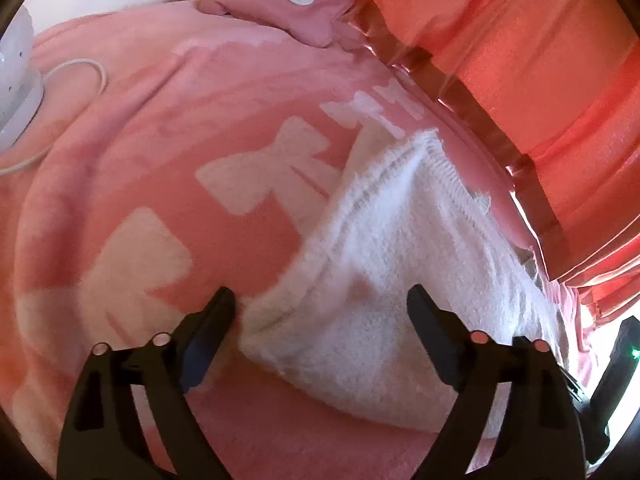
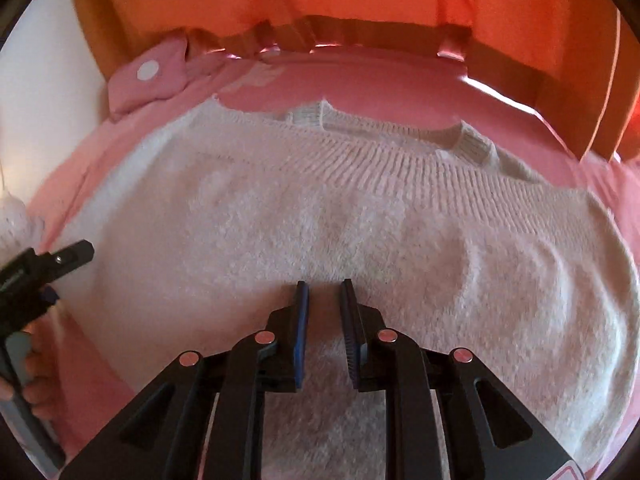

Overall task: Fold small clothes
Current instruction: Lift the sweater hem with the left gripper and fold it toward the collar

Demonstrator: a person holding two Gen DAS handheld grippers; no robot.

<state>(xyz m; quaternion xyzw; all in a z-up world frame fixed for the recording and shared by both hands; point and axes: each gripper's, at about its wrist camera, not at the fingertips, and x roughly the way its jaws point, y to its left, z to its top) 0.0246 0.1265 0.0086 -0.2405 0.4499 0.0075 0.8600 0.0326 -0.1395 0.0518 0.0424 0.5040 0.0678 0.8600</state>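
Left wrist view: you looked down on a pink blanket (image 1: 168, 128) patterned with white bows.
White knit sweater (image 1: 400, 272): it lay flat on the blanket, right of centre, its ribbed hem towards the far edge near the orange curtain (image 1: 540, 60).
Left hand-held gripper (image 1: 322, 300): your jaws stood spread wide, with nothing pinched; the left finger sat over the blanket just beside the sweater's edge, the right finger over the knit.
Far corner: a small pink pillow (image 1: 280, 12) with a white round button rested at the blanket's top; a white lamp base (image 1: 18, 92) and its cord sat at the left.

Right wrist view: the sweater (image 2: 320, 220) filled most of the frame, its ribbed band running across the far side.
Right hand-held gripper (image 2: 324, 292): your fingers stood narrowly apart over the knit, with no fabric visibly caught between them.
Left edge: your other gripper (image 2: 44, 268) and your hand (image 2: 36, 380) holding it showed beside the sweater.
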